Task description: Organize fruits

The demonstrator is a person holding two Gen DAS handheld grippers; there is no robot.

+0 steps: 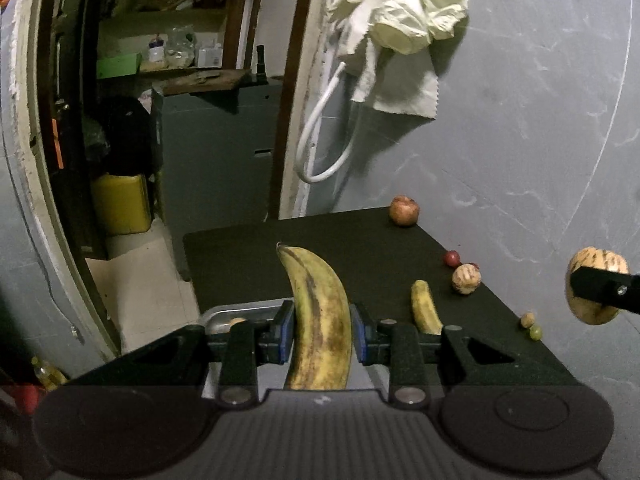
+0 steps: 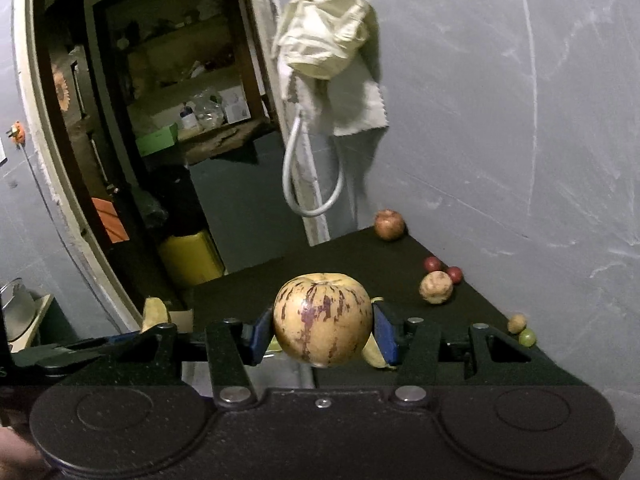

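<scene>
My left gripper (image 1: 318, 334) is shut on a large spotted yellow banana (image 1: 320, 320), held above the black table (image 1: 340, 236) over a metal tray (image 1: 236, 310). My right gripper (image 2: 322, 332) is shut on a round yellow fruit with purple stripes (image 2: 322, 318), held above the table; it also shows in the left wrist view (image 1: 596, 290) at the far right. A smaller banana (image 1: 426, 308) lies on the table. A red apple (image 1: 404, 211) sits at the far corner. A second striped fruit (image 1: 466, 279) and small red fruits (image 1: 452, 258) lie along the wall.
A small brown fruit (image 1: 527, 319) and a green one (image 1: 535, 333) lie by the grey wall (image 1: 520, 120). A cloth (image 1: 400, 20) and a white cable loop (image 1: 320, 148) hang above the table's far end. A doorway with shelves and a yellow canister (image 1: 120, 202) is left.
</scene>
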